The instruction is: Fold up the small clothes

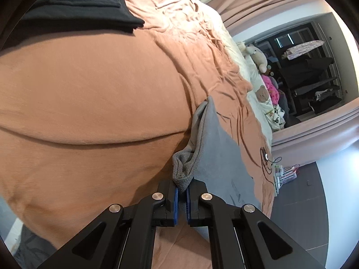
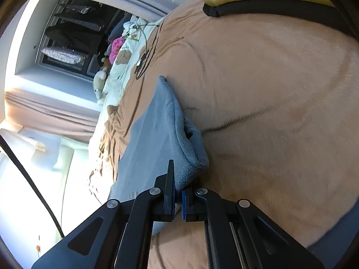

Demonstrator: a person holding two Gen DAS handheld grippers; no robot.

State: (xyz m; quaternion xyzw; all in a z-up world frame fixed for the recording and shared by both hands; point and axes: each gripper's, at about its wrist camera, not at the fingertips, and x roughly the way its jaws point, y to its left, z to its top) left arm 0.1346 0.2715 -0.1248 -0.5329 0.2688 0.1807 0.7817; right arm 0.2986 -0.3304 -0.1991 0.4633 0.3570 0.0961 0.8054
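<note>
Both grippers pinching the grey garment, lifted off the bed

Left gripper (image 1: 182, 190) clamped tight on a bunched grey hem corner of the grey garment (image 1: 215, 148), right gripper (image 2: 178, 192) squeezed closed on another corner of it (image 2: 166, 121). Cloth hanging stretched over the tan-orange bedspread (image 1: 89, 89). Folded black shirt (image 1: 74, 2) further up the bed, plush toys (image 1: 258, 56) off by the edge.
</note>
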